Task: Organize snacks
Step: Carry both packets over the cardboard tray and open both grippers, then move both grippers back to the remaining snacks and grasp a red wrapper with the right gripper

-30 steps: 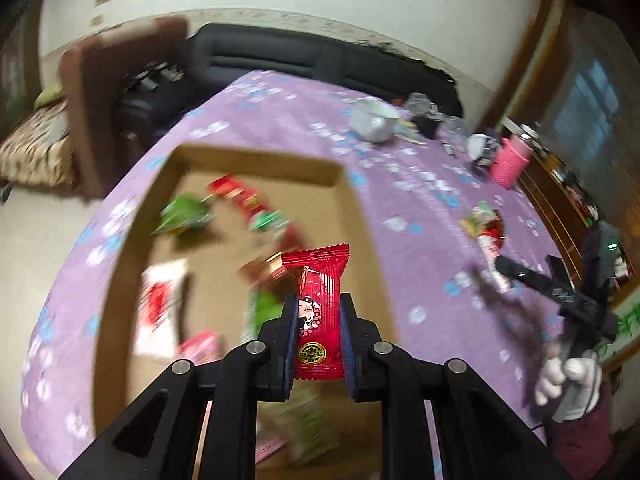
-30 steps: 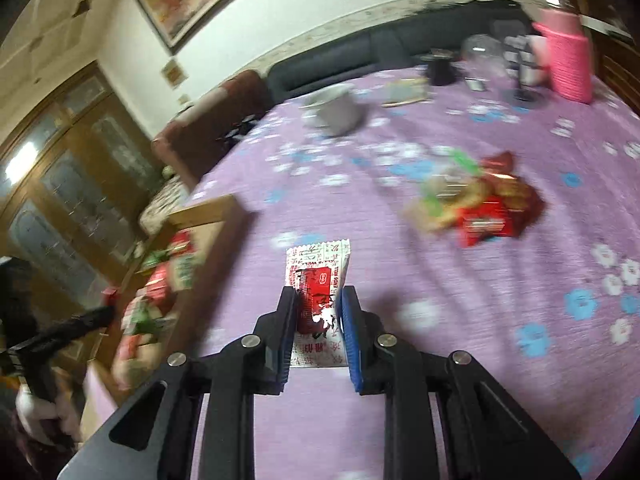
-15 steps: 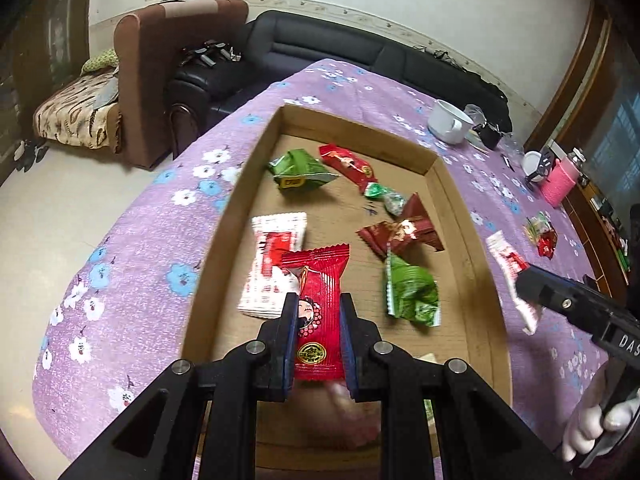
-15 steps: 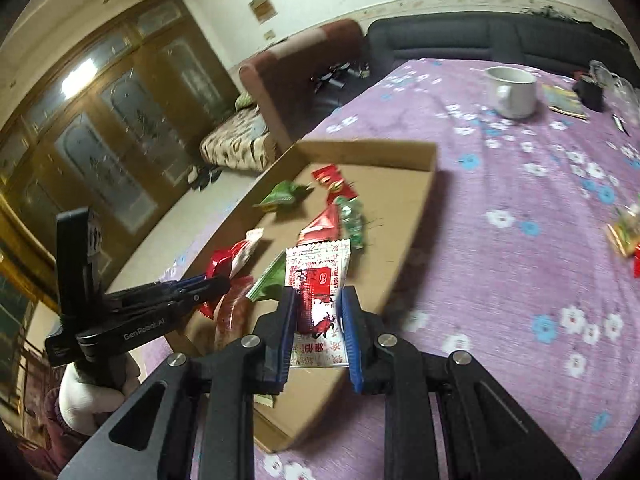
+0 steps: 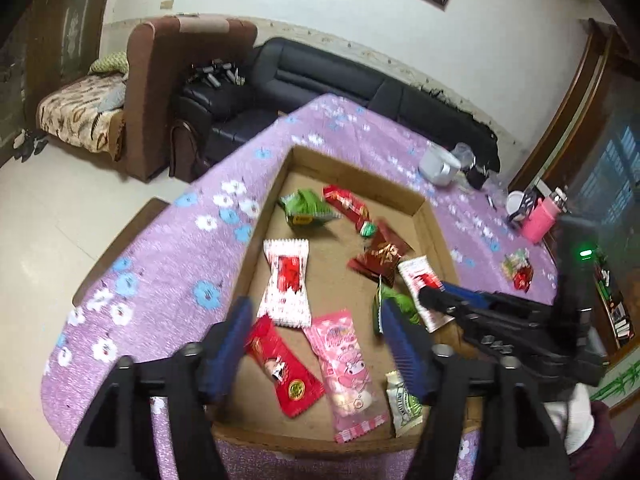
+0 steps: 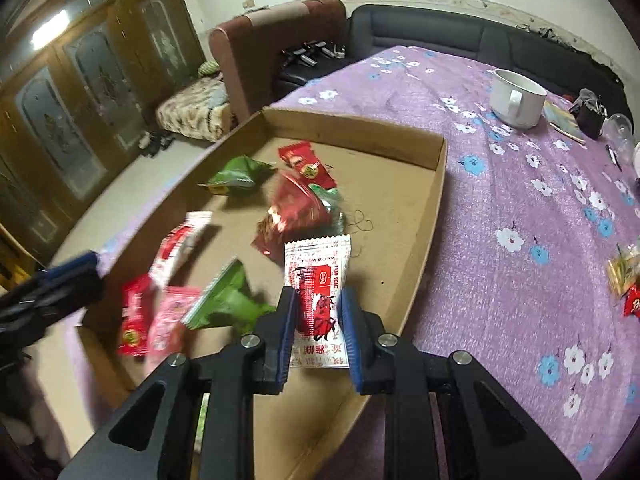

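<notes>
Left gripper [image 5: 316, 340] opening, nothing between its jaws, over the box's [image 5: 248, 264] near edge; a red packet [image 5: 286, 368] lies below. Right gripper [image 6: 318, 320] pinches a white packet [image 6: 318, 276] above the box.

Left tongs [image 5: 316, 340] opening over cardboard tray [image 5: 356, 170] — red packet [image 5: 286, 368] lying below

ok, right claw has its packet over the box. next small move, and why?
Probably open the right claw: its white-and-red packet is pinched over the cardboard box, well inside the wall. The left claw is opening, nothing between its jaws, a red packet lying beneath.
</notes>
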A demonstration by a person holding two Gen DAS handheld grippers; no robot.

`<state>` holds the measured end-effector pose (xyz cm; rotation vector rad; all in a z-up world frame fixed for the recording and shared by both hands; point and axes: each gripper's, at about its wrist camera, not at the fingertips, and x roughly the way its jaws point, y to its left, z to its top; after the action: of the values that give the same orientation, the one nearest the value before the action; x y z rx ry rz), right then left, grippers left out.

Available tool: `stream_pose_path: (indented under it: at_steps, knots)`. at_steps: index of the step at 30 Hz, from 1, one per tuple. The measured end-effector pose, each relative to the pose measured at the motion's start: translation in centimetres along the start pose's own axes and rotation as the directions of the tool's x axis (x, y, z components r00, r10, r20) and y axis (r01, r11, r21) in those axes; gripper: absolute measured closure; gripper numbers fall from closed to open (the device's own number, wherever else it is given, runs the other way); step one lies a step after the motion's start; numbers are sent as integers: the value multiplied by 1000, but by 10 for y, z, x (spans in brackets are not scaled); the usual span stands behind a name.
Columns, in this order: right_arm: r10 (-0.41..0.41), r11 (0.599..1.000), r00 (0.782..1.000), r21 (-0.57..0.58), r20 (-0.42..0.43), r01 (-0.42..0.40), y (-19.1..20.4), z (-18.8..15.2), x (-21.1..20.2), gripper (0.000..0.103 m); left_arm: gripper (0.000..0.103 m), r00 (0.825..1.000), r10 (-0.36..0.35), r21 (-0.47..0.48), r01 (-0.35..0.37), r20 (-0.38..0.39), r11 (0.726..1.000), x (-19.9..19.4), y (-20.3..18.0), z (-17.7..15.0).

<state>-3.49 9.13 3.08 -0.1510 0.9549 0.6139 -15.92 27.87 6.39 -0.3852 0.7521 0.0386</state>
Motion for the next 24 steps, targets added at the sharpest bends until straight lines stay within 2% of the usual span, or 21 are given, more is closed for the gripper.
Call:
stream_pose_path:
  at_steps: [2, 5, 7, 9, 12, 15, 19, 24]
  knots:
    - [-13, 1000, 1000, 1, -13, 13, 0, 1, 6, 81, 15, 1000, 8, -4, -8, 26, 1000, -5, -2, 0]
    - [-19, 1000, 1000, -19, -19, 19, 5, 2, 7, 78, 14, 999, 6, -19, -5, 50, 1000, -9, -2, 1]
    - [-29, 999, 1000, -41, -3, 29, 9, 1, 1, 76, 14, 997, -38, -27, 40, 61, 999, -11, -2, 1]
    - [-27, 998, 999, -49, 42, 29, 11, 2, -13, 66, 14, 996, -64, -29, 66, 61, 997, -12, -4, -1]
    - [-34, 998, 993, -56, 114, 41, 13, 1, -37, 51, 14, 999, -50, -16, 50, 19, 999, -7, -11, -3]
    - [-46, 997, 983, -56, 180, 57, 8, -5, -64, 47, 14, 999, -39, 19, 39, -9, 999, -3, -23, -7]
    - [-58, 998, 974, 0, 219, 60, -17, -20, -89, 44, 14, 999, -34, 78, 36, -25, 996, -4, -44, -12]
    - [-112, 988, 964, 131, 240, 82, -72, -42, -119, 44, 14, 998, -46, 141, 53, -51, 989, -1, -70, -19]
